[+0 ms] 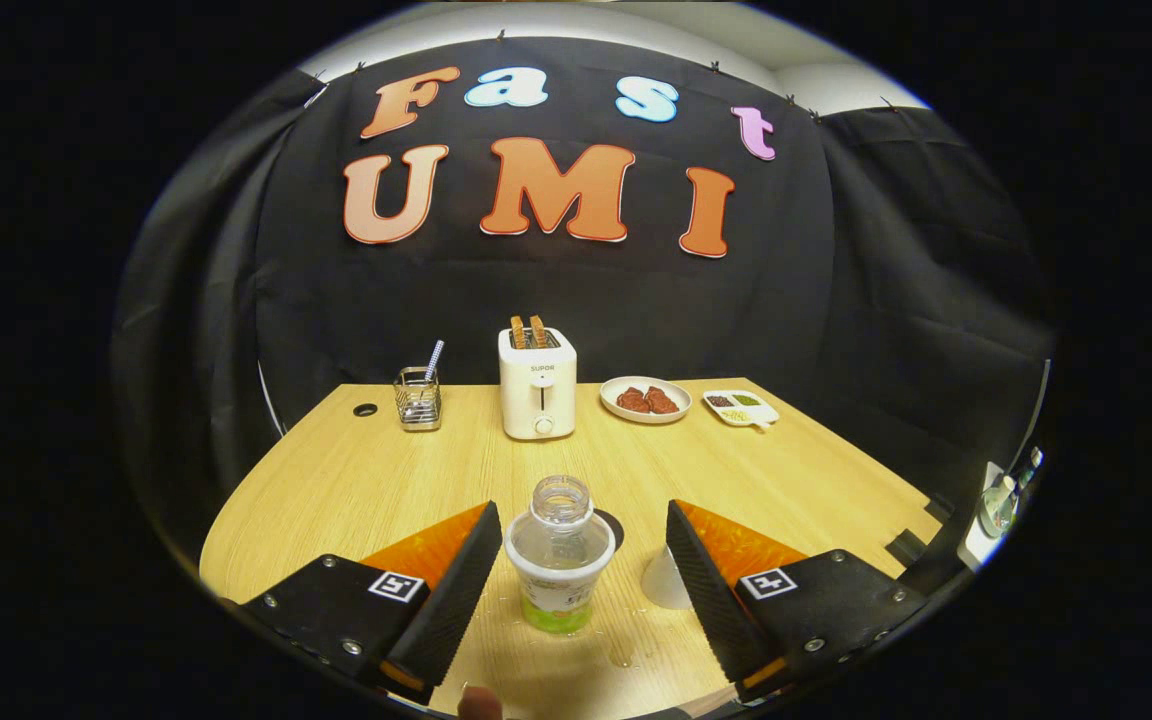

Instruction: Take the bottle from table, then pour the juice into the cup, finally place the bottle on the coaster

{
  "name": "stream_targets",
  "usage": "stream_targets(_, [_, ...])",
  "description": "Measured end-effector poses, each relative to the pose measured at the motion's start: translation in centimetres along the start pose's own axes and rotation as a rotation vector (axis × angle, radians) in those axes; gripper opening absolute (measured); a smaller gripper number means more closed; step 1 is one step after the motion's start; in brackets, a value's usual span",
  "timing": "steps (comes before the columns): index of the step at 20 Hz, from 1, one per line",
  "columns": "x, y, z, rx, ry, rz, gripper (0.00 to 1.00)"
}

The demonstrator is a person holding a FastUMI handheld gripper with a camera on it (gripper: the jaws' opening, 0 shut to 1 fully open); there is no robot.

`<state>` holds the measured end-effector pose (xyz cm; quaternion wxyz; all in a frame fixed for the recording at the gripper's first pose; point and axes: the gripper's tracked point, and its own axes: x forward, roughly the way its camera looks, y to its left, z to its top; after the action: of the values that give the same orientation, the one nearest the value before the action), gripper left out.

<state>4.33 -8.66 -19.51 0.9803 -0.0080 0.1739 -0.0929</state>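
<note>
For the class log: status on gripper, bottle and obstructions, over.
Gripper open, fingers flanking the bottle. Bottle upright, uncapped, ungrasped. Cup by one finger. Nothing blocking.

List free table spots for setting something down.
Bare wood between the toaster row and the bottle, and the near-left corner below the utensil holder. Crowded: back row with plates, and around the bottle between the open hand-held gripper fingers.

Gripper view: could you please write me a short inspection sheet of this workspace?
Surface: wooden table, some drops near the bottle.
Job's things: uncapped bottle upright between the fingers; dark coaster just behind it; cup partly hidden beside the right finger.
Clutter: toaster with toast, utensil holder, plate of food, small divided dish, all beyond.
Grippers: hand-held gripper open, fingers either side of the bottle, not pressing.
Cables: nothing seen.
Surroundings: black cloth wall.
</note>
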Motion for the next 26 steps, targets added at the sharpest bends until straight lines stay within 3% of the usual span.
stream_targets(22, [4.5,1.5,-8.9,-0.071,0.085,-0.024,0.99])
stream_targets(24, [4.8,1.4,-8.9,-0.079,0.078,-0.031,0.93])
stream_targets(26, [4.8,1.4,-8.8,-0.059,0.05,-0.041,0.75])
